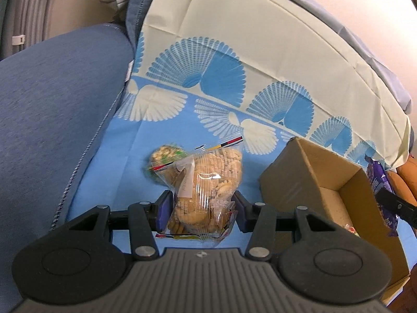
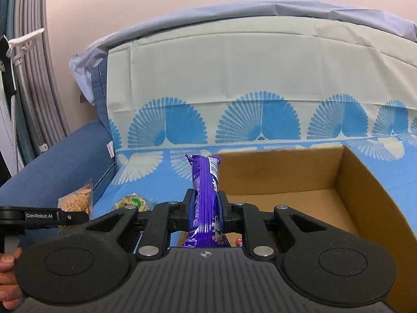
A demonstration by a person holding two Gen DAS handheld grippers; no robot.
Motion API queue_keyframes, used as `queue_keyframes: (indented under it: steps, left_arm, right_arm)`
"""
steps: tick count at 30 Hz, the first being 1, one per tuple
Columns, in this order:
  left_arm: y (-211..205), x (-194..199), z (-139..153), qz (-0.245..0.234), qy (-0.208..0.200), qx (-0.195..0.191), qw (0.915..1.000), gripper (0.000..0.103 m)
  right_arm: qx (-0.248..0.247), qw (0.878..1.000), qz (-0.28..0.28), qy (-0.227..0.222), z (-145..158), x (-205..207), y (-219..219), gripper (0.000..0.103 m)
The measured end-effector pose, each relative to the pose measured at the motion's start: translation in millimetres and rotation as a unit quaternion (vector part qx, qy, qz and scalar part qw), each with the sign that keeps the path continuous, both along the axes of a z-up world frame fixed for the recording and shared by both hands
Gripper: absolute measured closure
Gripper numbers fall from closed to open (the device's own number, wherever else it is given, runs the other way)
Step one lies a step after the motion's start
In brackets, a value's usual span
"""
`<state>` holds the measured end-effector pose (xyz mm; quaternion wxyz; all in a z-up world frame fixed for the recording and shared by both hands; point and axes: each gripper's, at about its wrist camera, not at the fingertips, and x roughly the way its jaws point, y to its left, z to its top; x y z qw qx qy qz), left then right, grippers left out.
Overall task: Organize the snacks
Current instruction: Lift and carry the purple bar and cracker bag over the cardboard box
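My left gripper (image 1: 202, 210) is shut on a clear bag of round biscuits (image 1: 206, 182), held upright above the blue patterned sheet (image 1: 125, 177). Behind it lies a second clear pack with green inside (image 1: 166, 154). An open cardboard box (image 1: 307, 180) stands to the right. My right gripper (image 2: 206, 212) is shut on a purple snack packet (image 2: 204, 193), which stands upright over the near left corner of the cardboard box (image 2: 359, 182). The purple packet (image 1: 380, 185) and right gripper also show at the far right of the left wrist view.
A blue sofa arm (image 1: 52, 109) rises at the left. The cream and blue sheet drapes up the sofa back (image 2: 234, 73). A small red-and-white item (image 1: 350, 228) lies inside the box. A hand (image 2: 7, 276) holds the left gripper (image 2: 47, 215) at the lower left.
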<state>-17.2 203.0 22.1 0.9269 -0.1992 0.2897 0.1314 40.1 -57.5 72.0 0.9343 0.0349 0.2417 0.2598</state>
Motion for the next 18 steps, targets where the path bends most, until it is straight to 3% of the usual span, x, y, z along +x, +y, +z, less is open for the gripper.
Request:
queue_keyframes:
  steps: [14,18]
  left_arm:
    - [-53,28,17,-0.046,-0.061,0.001,0.9971,0.049]
    - [-79,36,24,-0.072,-0.084,0.026,0.9935,0.049]
  right_arm:
    - [-0.019,0.999,-0.038,-0.031,5,4,-50,0.085]
    - [-0.027,0.998,-0.054,-0.027,1,8,-66,0.085]
